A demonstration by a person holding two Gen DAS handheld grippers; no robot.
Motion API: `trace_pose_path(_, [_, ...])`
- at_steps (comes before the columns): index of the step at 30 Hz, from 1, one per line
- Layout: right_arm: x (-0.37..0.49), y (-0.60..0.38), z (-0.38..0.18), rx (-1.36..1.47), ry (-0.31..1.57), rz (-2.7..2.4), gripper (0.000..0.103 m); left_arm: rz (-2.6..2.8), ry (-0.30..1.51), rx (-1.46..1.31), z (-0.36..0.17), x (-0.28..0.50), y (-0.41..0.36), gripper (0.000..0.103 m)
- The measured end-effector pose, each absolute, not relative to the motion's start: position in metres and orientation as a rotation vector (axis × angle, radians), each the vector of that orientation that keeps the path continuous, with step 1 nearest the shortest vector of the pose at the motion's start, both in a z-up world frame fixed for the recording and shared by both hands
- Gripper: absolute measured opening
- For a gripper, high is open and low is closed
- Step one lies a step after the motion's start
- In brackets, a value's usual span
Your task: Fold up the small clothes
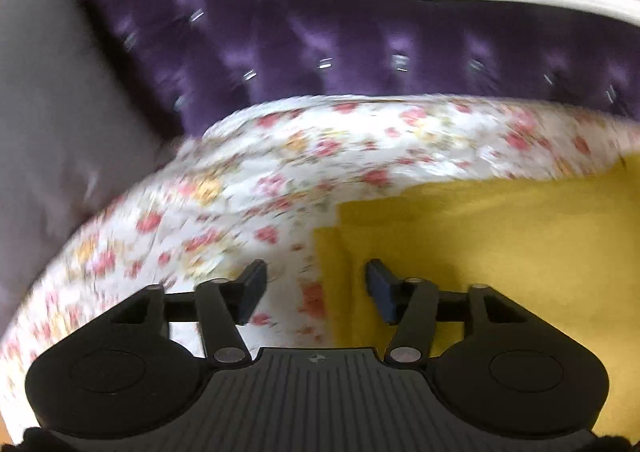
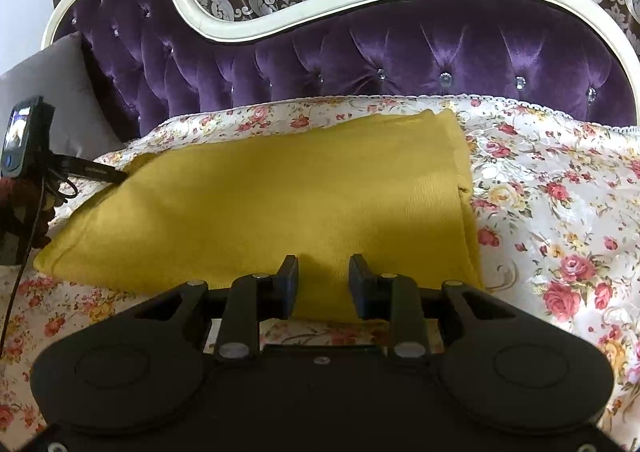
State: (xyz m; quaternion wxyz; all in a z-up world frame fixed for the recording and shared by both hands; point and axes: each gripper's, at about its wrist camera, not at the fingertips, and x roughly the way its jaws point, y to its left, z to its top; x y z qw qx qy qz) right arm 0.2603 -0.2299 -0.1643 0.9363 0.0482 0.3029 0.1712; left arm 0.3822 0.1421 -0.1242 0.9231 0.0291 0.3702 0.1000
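- A purple tufted sofa back (image 2: 400, 52) with a white frame fills the upper frame; a flowered cover (image 2: 560, 192) is spread over the seat below it.
- A yellow cloth (image 2: 280, 192), already folded into a flat layered panel, lies at centre frame on the cover.
- The right hand-held gripper (image 2: 323, 276), half open and holding nothing, hovers at the cloth's near edge at lower centre.
- The left hand-held gripper (image 1: 316, 284), wide open and empty, straddles the cloth's left edge in its blurred view.
- Judged step: between folds. The next move calls for closing both on that edge.

Left wrist view: heavy motion blur, purple headboard (image 1: 360, 52) studs smeared to streaks, floral sheet (image 1: 248, 188) mushy. Right wrist view sharp, even indoor light, soft shadow across yellow cloth (image 2: 280, 188). Both w/ fisheye bending at edges.
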Motion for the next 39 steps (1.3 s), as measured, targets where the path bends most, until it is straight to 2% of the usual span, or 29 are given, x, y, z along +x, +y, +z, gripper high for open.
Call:
trace_pose_path(5, [0.263, -0.233, -0.163, 0.12, 0.626, 0.356, 0.042, 0.272, 0.718, -0.02, -0.108, 0.373, 0.158, 0.058])
trace_pose_path(7, [0.264, -0.237, -0.16, 0.146, 0.621, 0.363, 0.058, 0.253, 0.705, -0.068, -0.1, 0.366, 0.16, 0.058])
trace_pose_path(9, [0.264, -0.243, -0.157, 0.178, 0.608, 0.363, 0.066, 0.193, 0.697, -0.099, -0.093, 0.355, 0.155, 0.058])
trace_pose_path(12, [0.267, -0.257, -0.152, 0.222, 0.593, 0.344, 0.067, 0.107, 0.685, -0.092, -0.089, 0.339, 0.135, 0.058])
trace_pose_path(16, [0.274, -0.282, -0.149, 0.286, 0.588, 0.315, 0.075, -0.018, 0.684, -0.051, -0.09, 0.322, 0.101, 0.058])
trace_pose_path(23, [0.306, -0.313, -0.152, 0.39, 0.627, 0.339, 0.079, -0.105, 0.723, 0.037, -0.117, 0.311, 0.066, 0.058])
trace_pose_path(25, [0.318, -0.316, -0.154, 0.404, 0.633, 0.366, 0.079, -0.1, 0.714, 0.032, -0.125, 0.309, 0.066, 0.061])
trace_pose_path(31, [0.348, -0.317, -0.168, 0.481, 0.662, 0.461, 0.08, -0.118, 0.697, -0.026, -0.127, 0.303, 0.076, 0.067])
trace_pose_path(39, [0.365, -0.316, -0.167, 0.488, 0.66, 0.443, 0.079, -0.11, 0.701, -0.033, -0.128, 0.299, 0.075, 0.068])
